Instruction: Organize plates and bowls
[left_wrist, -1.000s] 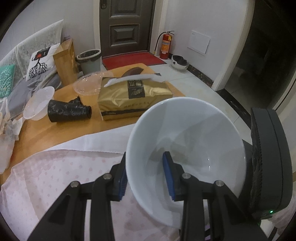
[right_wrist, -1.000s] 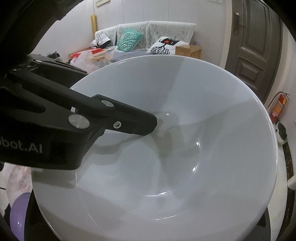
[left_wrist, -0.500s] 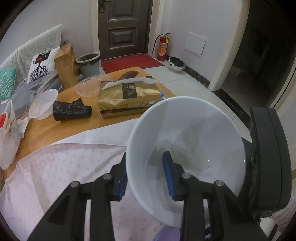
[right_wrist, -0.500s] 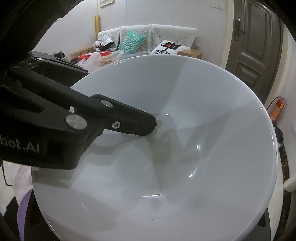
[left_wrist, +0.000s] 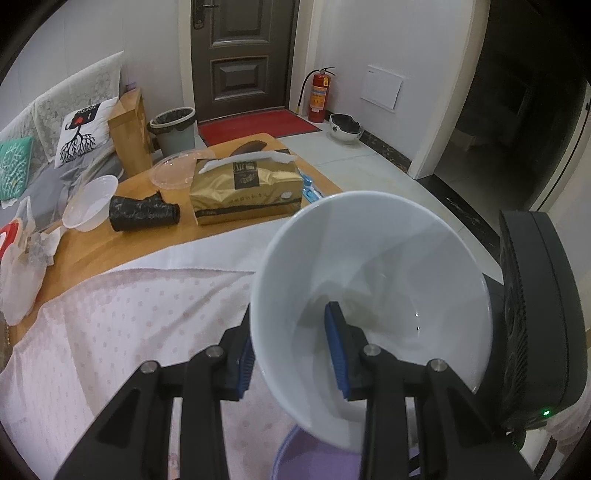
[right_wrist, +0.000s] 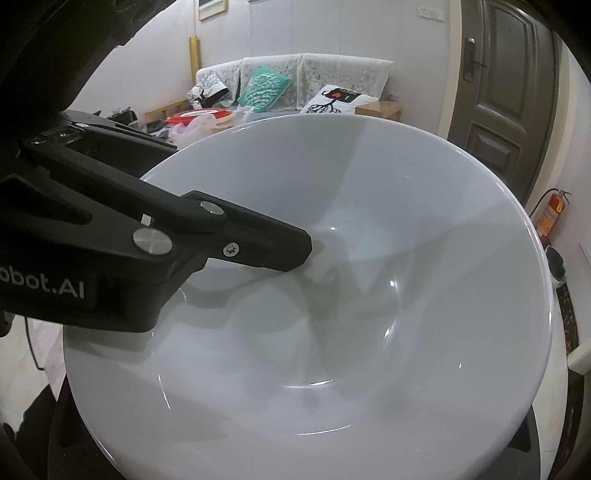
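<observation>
A large white bowl (left_wrist: 380, 280) is held in the air, tilted toward the camera. My left gripper (left_wrist: 291, 354) is shut on the bowl's near rim, one blue pad inside and one outside. The bowl also fills the right wrist view (right_wrist: 369, 295), where the left gripper's black finger (right_wrist: 258, 243) reaches into it from the left. My right gripper's own fingers are hidden behind the bowl in its view; its dark body (left_wrist: 535, 317) sits at the bowl's right side in the left wrist view.
A purple basin rim (left_wrist: 314, 461) lies under the bowl. A pink dotted cloth (left_wrist: 129, 314) covers the near table. Farther on stand a gold tissue pack (left_wrist: 243, 188), a black bag roll (left_wrist: 144, 214), a clear plastic bowl (left_wrist: 88, 203) and a clear lid (left_wrist: 173, 170).
The bowl has risen with both grippers; the table and its things look smaller and farther. The purple basin has come into view beneath the bowl.
</observation>
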